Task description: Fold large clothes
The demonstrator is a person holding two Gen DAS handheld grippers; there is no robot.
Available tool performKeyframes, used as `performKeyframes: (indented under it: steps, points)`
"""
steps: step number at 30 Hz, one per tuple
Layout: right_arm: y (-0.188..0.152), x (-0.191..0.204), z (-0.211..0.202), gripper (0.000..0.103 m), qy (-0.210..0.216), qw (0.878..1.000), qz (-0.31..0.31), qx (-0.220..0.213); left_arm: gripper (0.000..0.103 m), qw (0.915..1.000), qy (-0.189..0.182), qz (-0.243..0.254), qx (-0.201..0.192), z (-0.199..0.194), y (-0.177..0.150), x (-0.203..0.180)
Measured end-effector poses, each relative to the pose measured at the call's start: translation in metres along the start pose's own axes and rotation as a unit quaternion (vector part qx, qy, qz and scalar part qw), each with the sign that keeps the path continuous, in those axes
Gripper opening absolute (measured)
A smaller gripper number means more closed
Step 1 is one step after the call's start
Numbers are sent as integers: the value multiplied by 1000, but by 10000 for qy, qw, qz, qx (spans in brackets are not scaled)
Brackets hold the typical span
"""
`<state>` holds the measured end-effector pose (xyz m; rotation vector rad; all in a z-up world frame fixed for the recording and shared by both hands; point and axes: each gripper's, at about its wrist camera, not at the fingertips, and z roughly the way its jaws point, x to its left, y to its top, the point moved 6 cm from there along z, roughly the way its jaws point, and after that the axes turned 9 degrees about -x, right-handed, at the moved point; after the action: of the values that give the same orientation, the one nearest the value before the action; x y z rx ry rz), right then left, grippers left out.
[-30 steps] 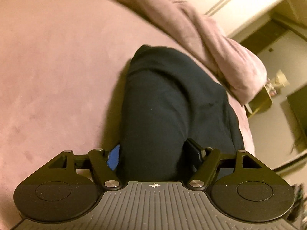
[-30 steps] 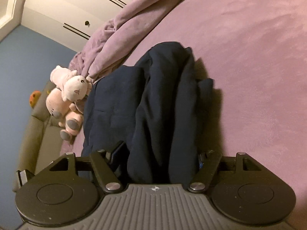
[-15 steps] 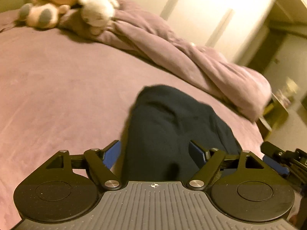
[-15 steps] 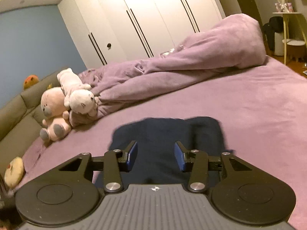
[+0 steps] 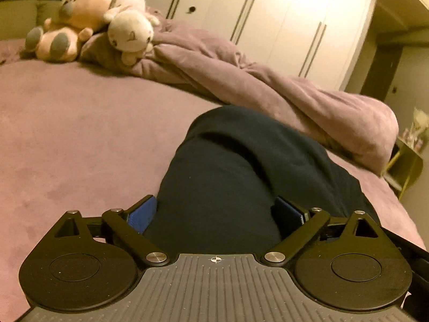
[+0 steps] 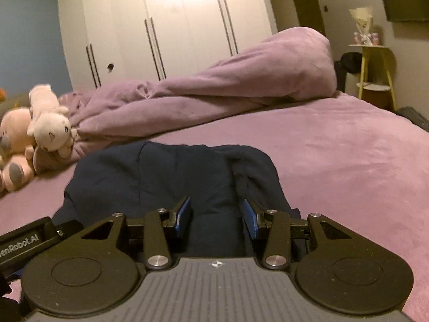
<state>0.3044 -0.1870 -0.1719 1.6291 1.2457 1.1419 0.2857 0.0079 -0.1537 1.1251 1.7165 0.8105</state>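
Sitting on the purple bed, a dark navy garment is bunched into a soft, thick heap.

Far to the left in the left wrist view, a pink teddy bear lies on its back with its grey foot pads showing. A white plush toy leans on it, just beside its right side. Both toys touch the end of a rumpled purple blanket, which stretches across the back of the bed behind the garment. White wardrobe doors stand behind the blanket. A yellow side table stands off the bed at the far right.

The left tongs are spread wide. The near end of the garment fills the gap between the blue pads, but the pads do not squeeze it.

In the right wrist view, the same toys sit at the far left, with the white plush toy on top of the pink teddy bear. The garment lies in the middle of the bed, near the blanket. The right tongs are spread apart too, with a fold of the garment lying loose between the blue pads. A bit of the other gripper's black frame shows at the lower left edge.
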Motion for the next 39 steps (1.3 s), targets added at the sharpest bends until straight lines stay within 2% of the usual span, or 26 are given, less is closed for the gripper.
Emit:
performKeyframes:
  steps: [2,6,10,12,14,16,19,23,29,31,33,34,39]
  points:
    - [2,7,5,43,-57,9997,-197,161,99,9998,7,-129,162,4,4,3]
    - [14,11,-5,44,-51,9988,-212,437,98,9979,62,5,643,-10,19,3]
    - [23,5,-63,62,266,9982,-110,528,98,9961,-356,169,784,-65,33,9]
    - [19,-2,-99,65,326,9981,-226,479,98,9943,-625,318,800,-94,29,13]
    - [14,-8,-121,69,336,9975,-295,548,98,9919,-668,531,941,-113,16,19]
    - [3,-15,-127,70,136,9955,-403,846,99,9890,-525,642,1224,-118,2,24]
    - [-8,-17,-121,72,-46,9905,-594,1239,99,9886,-482,362,1377,-119,-3,27]
    - [-9,-8,-113,80,-223,9841,-1126,1358,100,9858,-331,594,1533,-113,-3,23]
    - [-7,-11,-118,87,-324,9801,-1113,1612,100,9817,-203,788,1721,-124,-3,17]
    - [-5,-9,-127,87,-371,9767,-1240,1715,99,9784,-216,902,1848,-132,-5,18]
    - [-8,-8,-144,96,-341,9719,-1372,1885,99,9752,-291,1013,1947,-147,-9,19]
    - [-16,-9,-152,99,-342,9651,-1448,2157,99,9726,-275,1133,2010,-157,-14,20]
    - [-65,-12,-196,99,-89,9386,-1370,3164,100,9604,252,1763,2144,-192,-32,32]
